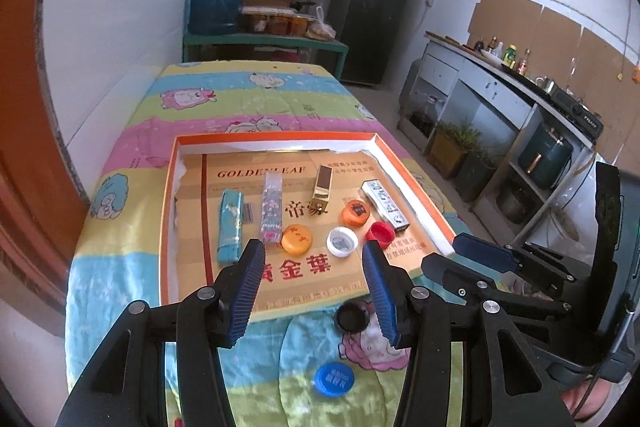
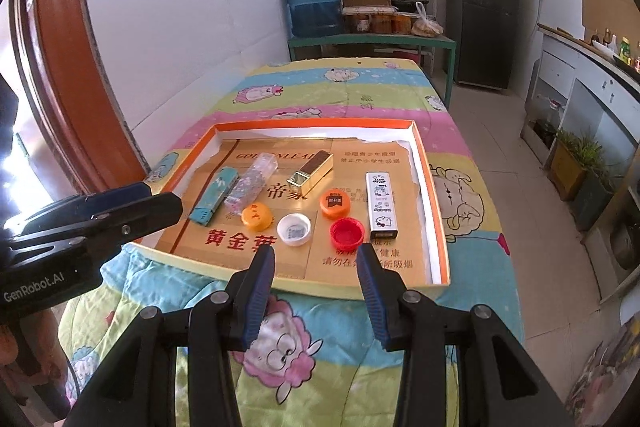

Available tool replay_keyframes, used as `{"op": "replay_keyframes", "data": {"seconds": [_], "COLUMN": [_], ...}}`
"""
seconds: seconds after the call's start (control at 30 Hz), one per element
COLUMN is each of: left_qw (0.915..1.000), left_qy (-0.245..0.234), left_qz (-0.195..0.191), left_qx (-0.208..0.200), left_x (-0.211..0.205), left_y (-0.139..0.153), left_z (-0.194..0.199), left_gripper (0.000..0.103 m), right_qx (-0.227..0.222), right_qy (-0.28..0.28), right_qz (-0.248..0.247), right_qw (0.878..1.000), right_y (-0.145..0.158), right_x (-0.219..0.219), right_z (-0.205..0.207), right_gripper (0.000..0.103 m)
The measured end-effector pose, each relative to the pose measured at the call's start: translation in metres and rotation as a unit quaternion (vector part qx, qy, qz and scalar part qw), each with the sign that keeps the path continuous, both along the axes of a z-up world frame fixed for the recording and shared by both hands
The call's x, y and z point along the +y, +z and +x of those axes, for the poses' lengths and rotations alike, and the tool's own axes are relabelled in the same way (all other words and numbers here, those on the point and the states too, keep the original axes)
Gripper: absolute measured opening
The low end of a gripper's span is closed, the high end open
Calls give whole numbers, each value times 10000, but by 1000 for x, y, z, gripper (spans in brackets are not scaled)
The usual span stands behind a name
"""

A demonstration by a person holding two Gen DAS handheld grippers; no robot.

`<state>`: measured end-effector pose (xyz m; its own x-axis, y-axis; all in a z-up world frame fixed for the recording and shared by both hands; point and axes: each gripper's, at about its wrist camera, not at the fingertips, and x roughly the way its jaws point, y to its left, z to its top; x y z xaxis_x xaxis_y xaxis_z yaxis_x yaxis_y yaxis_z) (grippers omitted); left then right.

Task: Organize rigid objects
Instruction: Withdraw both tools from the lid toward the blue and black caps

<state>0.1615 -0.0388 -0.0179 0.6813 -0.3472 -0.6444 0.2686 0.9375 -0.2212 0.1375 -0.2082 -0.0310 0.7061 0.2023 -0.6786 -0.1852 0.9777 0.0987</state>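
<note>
- My left gripper (image 1: 314,253) hangs over the near edge of the orange-rimmed tray (image 1: 276,137), jaws apart, nothing between.
- My right gripper (image 2: 316,255): narrower gap, also empty.
- In tray: four caps, four small boxes.
- Black cap (image 1: 352,315) and blue cap (image 1: 334,379) lie outside on the quilt (image 1: 240,87), near side.

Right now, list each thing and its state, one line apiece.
Left gripper: fingers open, empty.
Right gripper: fingers open, empty.
Box tray: lidless, holding items.
Gold box: lying flat.
White cap: hollow side up.
Red cap: hollow side up.
Black cap: outside tray, hollow up.
Blue cap: outside tray, top up.
</note>
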Motion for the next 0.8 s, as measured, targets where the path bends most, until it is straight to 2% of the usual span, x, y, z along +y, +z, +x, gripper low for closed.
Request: {"op": "replay_keyframes", "data": {"seconds": [0.4, 0.8], "left_qw": [9999, 9996], "left_qy": [76, 226], "left_qz": [1, 76], "left_qx": [-78, -139], "left_x": [10, 16], "left_y": [1, -8], "left_z": [-30, -52], "left_gripper": [52, 52], "right_qx": [-20, 179], "right_qy": [113, 137], "right_qz": [21, 76], "right_qw": [9999, 9997], "right_y": [5, -8], "right_x": [13, 17], "right_z": [-28, -42], "right_gripper": [43, 43]}}
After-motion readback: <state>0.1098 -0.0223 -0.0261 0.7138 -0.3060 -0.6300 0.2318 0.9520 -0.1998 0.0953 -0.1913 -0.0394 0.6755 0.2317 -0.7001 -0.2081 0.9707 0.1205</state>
